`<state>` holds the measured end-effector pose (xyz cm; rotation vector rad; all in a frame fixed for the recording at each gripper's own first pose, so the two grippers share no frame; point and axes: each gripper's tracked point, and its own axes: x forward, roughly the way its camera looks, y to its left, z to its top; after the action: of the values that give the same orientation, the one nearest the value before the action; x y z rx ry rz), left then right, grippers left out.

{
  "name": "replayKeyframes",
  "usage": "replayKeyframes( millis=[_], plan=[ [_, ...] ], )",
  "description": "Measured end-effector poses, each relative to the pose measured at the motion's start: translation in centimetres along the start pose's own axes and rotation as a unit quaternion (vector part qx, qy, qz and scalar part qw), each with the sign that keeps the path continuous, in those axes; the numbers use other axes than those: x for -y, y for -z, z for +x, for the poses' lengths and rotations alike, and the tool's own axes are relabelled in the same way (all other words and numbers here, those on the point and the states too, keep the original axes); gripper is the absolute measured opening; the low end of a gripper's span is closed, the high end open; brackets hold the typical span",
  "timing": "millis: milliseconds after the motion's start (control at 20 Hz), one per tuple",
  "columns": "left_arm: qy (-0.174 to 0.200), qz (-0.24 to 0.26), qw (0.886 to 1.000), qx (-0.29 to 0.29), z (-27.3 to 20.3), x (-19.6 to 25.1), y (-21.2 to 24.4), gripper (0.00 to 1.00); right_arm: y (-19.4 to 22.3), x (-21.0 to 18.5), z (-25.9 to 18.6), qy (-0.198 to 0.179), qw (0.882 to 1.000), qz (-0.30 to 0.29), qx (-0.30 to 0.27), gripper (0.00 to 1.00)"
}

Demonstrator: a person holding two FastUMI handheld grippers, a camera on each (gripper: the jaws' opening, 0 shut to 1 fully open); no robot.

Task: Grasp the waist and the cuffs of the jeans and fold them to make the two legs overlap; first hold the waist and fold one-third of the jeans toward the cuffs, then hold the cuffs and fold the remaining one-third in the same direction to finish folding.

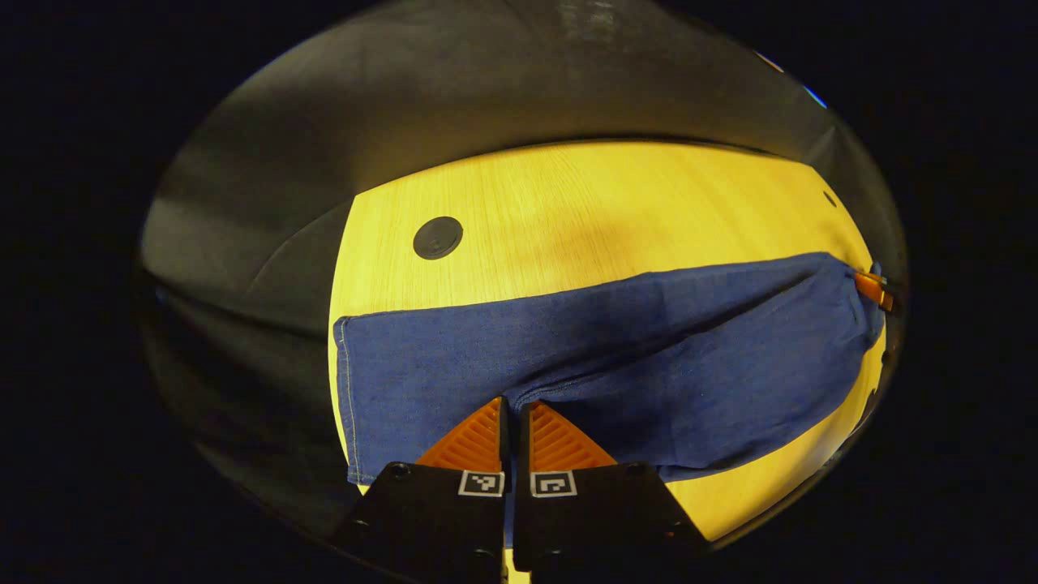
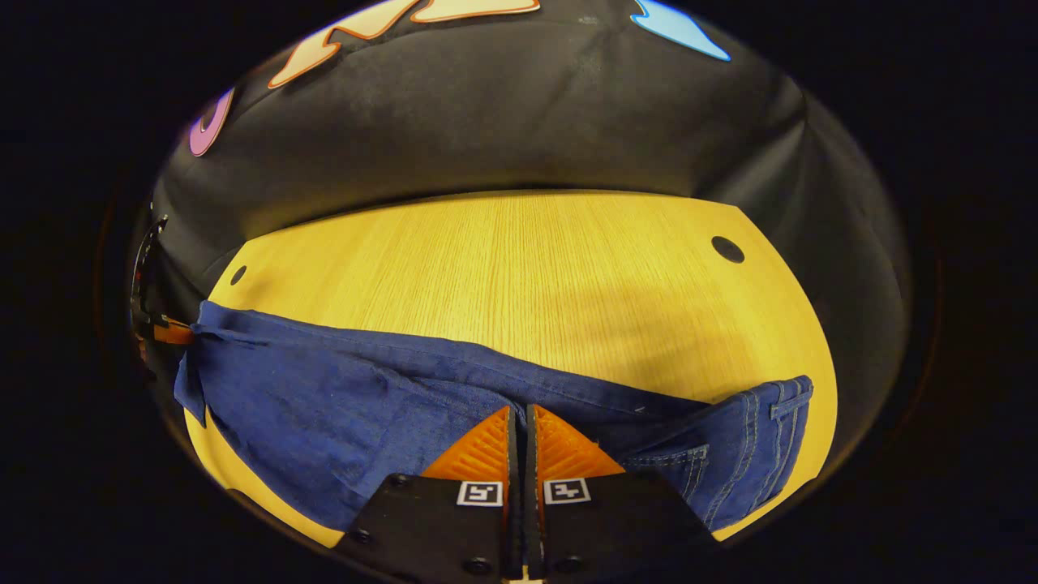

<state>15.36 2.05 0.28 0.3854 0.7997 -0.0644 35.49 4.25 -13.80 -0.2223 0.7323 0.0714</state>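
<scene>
Blue jeans [image 1: 616,357] lie stretched across the yellow wooden table [image 1: 616,203]. In the left gripper view the hemmed cuff end [image 1: 349,389] is at the left, and my left gripper [image 1: 514,404] is shut on the near edge of the leg fabric. Far right in that view, the other gripper's fingers [image 1: 874,289] pinch the jeans' far end. In the right gripper view the stitched waist with a belt loop [image 2: 770,438] is at the right, and my right gripper [image 2: 520,410] is shut on the jeans [image 2: 324,405] beside it. The left gripper's fingers [image 2: 172,331] hold the fabric at the far left.
The black cloth wall [image 2: 503,122] surrounds the table on the far side and both ends. Round dark holes sit in the tabletop [image 1: 438,238] [image 2: 727,249]. Bare wood lies beyond the jeans toward the wall.
</scene>
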Motion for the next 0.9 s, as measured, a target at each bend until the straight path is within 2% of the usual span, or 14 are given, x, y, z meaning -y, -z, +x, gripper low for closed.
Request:
replayKeyframes(
  millis=[100,250,300,350,450,550,700,850,900],
  plan=[
    [-0.006,-0.005,1.0,0.006,0.1,0.0,-0.1,0.0,0.0,0.0,0.0,0.001,1.0,-0.005,0.003,0.04],
    [-0.035,-0.022,0.999,0.025,0.1,-0.7,-0.3,0.0,-0.7,0.2,-0.1,-0.002,1.0,-0.003,0.015,0.1],
    [-0.054,-0.021,0.998,0.033,-0.2,-1.5,-0.7,0.25,-1.3,0.3,0.0,-0.005,1.0,0.005,0.023,0.17],
    [-0.068,-0.023,0.996,0.049,-0.6,-2.2,-1.2,0.5,-1.7,0.3,-0.2,-0.01,0.999,0.017,0.03,0.14],
    [-0.102,-0.031,0.989,0.103,-2.1,-3.3,-3.3,1.0,-3.3,0.0,-0.9,-0.028,0.997,0.04,0.061,0.56],
    [-0.136,-0.032,0.977,0.16,-4.2,-2.8,-5.1,0.96,-4.7,0.6,-2.3,-0.031,0.994,0.062,0.09,0.98],
    [-0.138,-0.054,0.965,0.217,-5.5,-1.8,-6.9,0.95,-5.1,3.3,-4.8,-0.026,0.986,0.114,0.115,0.95],
    [-0.105,-0.099,0.959,0.243,-5.9,-1.6,-7.4,0.95,-4.2,7.8,-8.3,0.004,0.976,0.17,0.133,0.95],
    [-0.091,-0.116,0.955,0.257,-5.9,-1.5,-7.7,0.95,-3.2,9.5,-9.3,0.017,0.973,0.189,0.132,0.98]
  ],
)
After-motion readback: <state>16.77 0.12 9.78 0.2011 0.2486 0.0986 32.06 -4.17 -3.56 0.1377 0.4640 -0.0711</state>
